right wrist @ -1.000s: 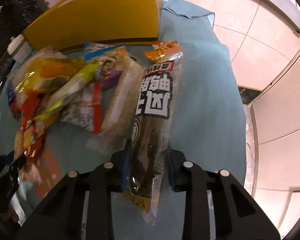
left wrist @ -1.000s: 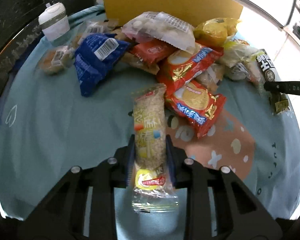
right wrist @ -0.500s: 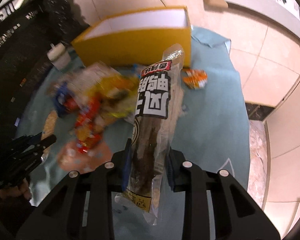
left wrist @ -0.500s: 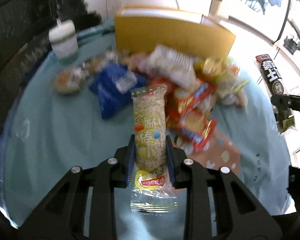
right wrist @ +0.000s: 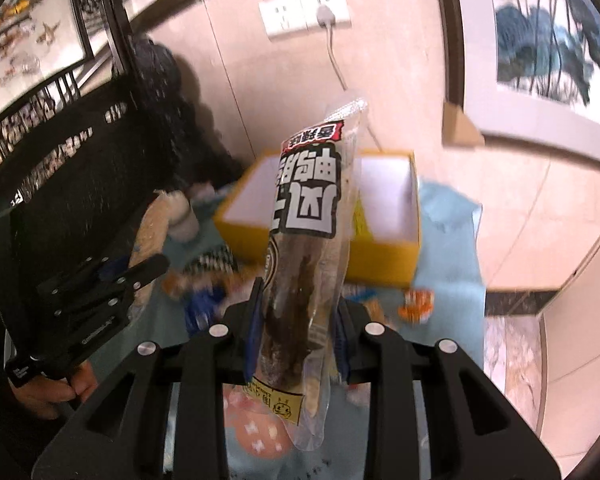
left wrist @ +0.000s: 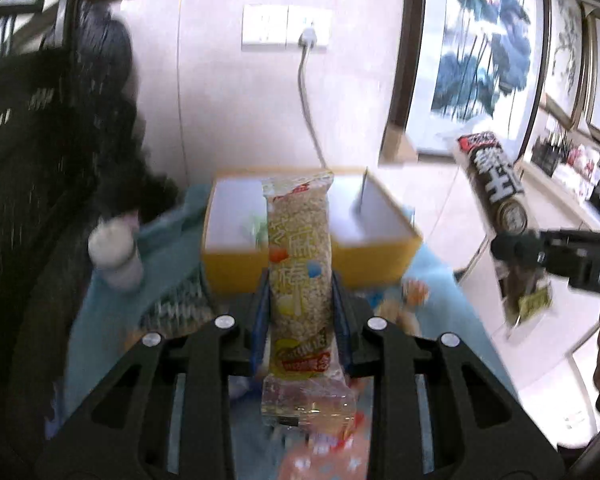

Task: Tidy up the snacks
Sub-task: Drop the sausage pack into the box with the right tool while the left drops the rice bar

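My left gripper (left wrist: pixel 299 292) is shut on a long clear packet of pale grain sticks (left wrist: pixel 300 240), held up in front of the open yellow box (left wrist: pixel 372 258). My right gripper (right wrist: pixel 298 308) is shut on a long dark packet with bold white lettering (right wrist: pixel 312 208), also raised before the yellow box (right wrist: pixel 384 260). In the left wrist view the right gripper (left wrist: pixel 540 252) appears at the right edge with the dark packet (left wrist: pixel 496 176) sticking up. The right wrist view has the left gripper (right wrist: pixel 140 272) at its left. The box's white inside looks nearly bare.
Loose snacks lie blurred on the teal cloth (right wrist: pixel 448 240) below the grippers, among them an orange packet (right wrist: pixel 418 306) and a blue packet (right wrist: pixel 204 304). A white lidded cup (left wrist: pixel 116 256) stands left of the box. A dark carved chair (right wrist: pixel 60 168) and the wall rise behind.
Both grippers have risen well above the table with their packets and tilted up. The snack pile has dropped low in view, and the box's inside and the wall now show.
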The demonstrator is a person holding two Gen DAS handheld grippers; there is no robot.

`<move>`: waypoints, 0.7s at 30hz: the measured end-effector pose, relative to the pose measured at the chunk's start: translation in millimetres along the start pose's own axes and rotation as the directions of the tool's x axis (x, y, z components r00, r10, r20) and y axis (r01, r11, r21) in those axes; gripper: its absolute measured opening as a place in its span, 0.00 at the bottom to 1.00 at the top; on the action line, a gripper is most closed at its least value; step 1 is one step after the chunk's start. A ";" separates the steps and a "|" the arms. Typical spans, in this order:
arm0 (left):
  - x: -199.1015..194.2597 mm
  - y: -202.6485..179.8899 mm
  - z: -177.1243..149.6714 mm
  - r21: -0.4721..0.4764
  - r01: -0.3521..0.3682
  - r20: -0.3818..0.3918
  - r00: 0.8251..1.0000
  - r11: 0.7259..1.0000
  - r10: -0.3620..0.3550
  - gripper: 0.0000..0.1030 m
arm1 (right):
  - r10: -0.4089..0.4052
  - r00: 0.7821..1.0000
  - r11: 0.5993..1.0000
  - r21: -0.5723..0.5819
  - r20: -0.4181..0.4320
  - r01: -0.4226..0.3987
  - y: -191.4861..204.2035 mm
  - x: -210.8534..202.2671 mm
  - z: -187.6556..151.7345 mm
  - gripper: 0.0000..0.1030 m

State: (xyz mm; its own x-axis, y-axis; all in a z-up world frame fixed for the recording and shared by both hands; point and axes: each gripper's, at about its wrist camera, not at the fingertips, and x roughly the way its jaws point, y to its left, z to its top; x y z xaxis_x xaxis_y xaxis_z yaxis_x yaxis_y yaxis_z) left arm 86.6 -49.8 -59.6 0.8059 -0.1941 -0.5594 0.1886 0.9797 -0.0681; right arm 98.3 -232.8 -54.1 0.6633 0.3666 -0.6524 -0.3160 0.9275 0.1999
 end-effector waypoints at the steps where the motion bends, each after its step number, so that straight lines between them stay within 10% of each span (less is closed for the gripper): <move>1: 0.6 -1.7 12.1 0.007 -0.001 0.018 1.000 1.000 0.001 0.27 | 0.001 1.000 1.000 -0.003 0.012 0.000 -0.6 -1.4 6.8 0.29; 12: 35.5 -5.4 99.8 0.004 0.002 0.074 0.997 1.000 -0.002 0.27 | -0.017 0.995 0.999 -0.042 0.101 0.022 -9.2 1.7 79.6 0.29; 21: 124.6 3.5 149.5 0.019 -0.058 0.025 0.998 0.998 0.058 0.27 | -0.033 0.999 0.999 -0.017 0.035 0.034 -32.4 86.6 139.2 0.29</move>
State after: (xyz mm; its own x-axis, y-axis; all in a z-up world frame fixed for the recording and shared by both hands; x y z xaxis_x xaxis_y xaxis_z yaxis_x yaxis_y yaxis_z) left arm 271.5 -78.2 -6.1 0.8290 -0.1381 -0.5419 0.1520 0.9882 -0.0193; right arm 260.4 -220.8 -15.3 0.6968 0.3377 -0.6328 -0.3049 0.9380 0.1648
